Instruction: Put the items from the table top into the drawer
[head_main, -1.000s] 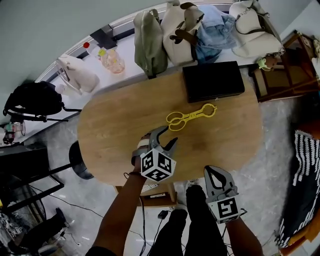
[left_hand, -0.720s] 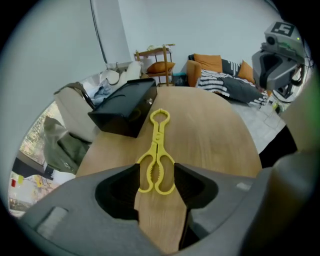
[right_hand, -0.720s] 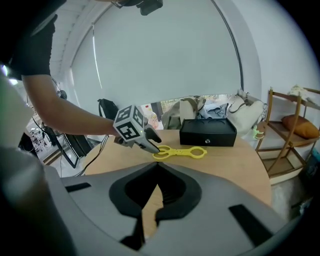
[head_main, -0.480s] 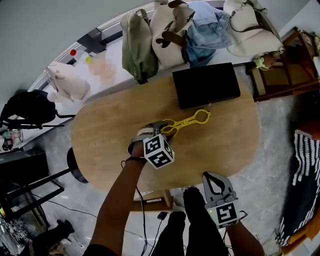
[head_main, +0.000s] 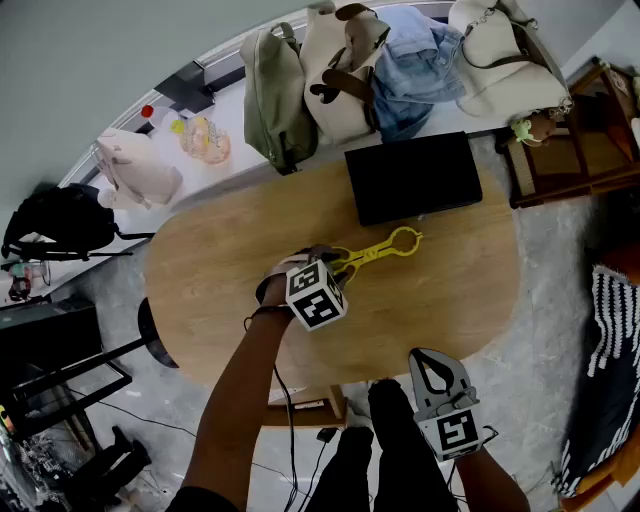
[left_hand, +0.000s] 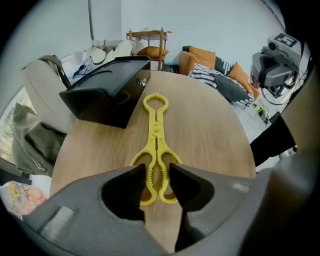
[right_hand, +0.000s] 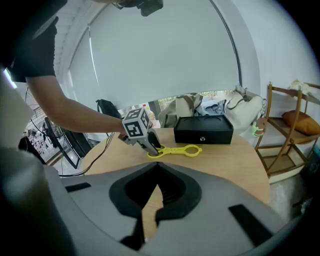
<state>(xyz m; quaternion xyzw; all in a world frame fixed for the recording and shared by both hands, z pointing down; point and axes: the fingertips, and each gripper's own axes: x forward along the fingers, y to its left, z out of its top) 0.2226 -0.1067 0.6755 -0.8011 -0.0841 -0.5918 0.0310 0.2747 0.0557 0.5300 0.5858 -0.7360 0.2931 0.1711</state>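
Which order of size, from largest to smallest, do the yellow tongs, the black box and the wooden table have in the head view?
1. wooden table
2. black box
3. yellow tongs
The differences are plain; no two look alike.

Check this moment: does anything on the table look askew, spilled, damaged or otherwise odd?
Nothing stands out. The yellow tongs lie flat and whole on the table, nothing spilled. The black drawer box behind them is shut. The left gripper, its jaws just closing, straddles the tongs' handle end.
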